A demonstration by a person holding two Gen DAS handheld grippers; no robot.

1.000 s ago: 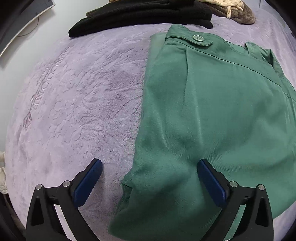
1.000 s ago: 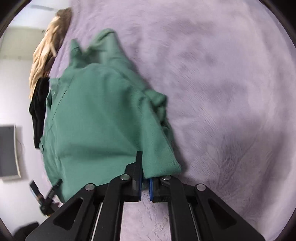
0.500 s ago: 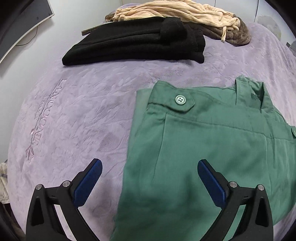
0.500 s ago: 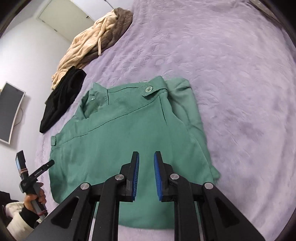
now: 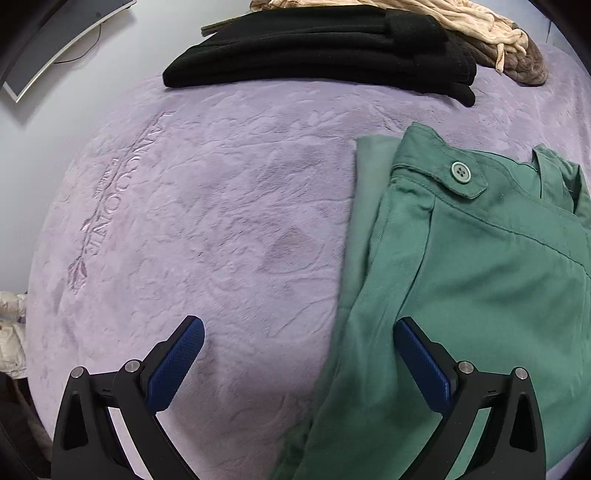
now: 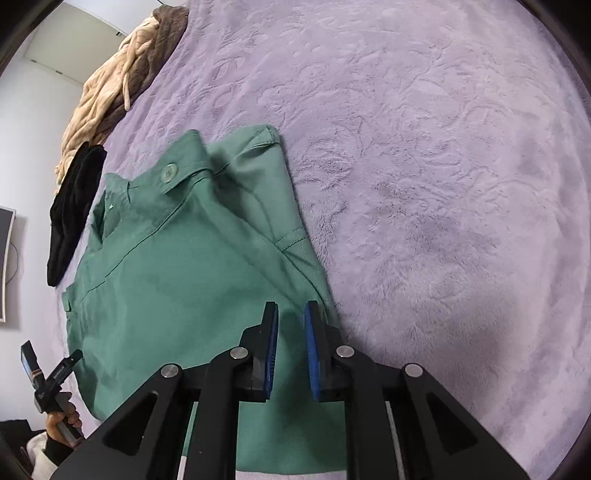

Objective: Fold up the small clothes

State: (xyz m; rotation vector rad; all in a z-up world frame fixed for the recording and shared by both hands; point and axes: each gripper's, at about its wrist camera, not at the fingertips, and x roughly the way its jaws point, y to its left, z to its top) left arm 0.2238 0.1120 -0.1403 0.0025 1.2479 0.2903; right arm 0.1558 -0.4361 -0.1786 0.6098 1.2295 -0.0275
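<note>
On the bed, the shorts lie near and right, with folded clothes and a sweater far behind them.

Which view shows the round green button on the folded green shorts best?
The left wrist view: the round green button is close and sharp, its four holes visible. In the right wrist view the same button is small and blurred on the folded green shorts.

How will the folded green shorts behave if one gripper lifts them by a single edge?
The green shorts are thin, creased cloth, so they would probably droop and unfold. They look light. The plush purple blanket likely grips them, so pushing may bunch the layers rather than slide them.
</note>
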